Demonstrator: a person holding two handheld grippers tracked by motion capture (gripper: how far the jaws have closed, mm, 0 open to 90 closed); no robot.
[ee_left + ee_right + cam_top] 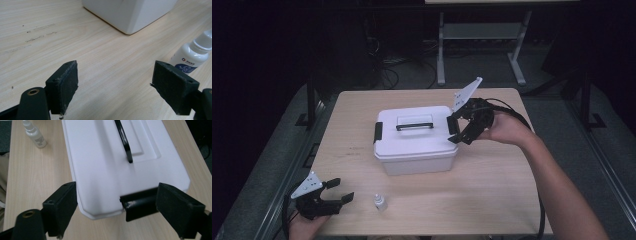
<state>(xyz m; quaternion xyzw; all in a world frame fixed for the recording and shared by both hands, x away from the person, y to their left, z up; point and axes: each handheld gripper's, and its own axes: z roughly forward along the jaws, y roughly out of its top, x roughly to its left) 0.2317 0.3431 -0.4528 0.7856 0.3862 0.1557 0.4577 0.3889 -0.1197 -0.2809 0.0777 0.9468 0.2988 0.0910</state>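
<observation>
The worktop is carrying a white box sitting mid-surface with its lid on, black handle lying flat on top, and the right gripper is hovering at the box's right end, fingers spread wide around the black latch there, one just beside it. Down at the near left corner the left gripper is idling, fingers gaping wide over bare wood, and the little dropper bottle is standing just beside it.
</observation>
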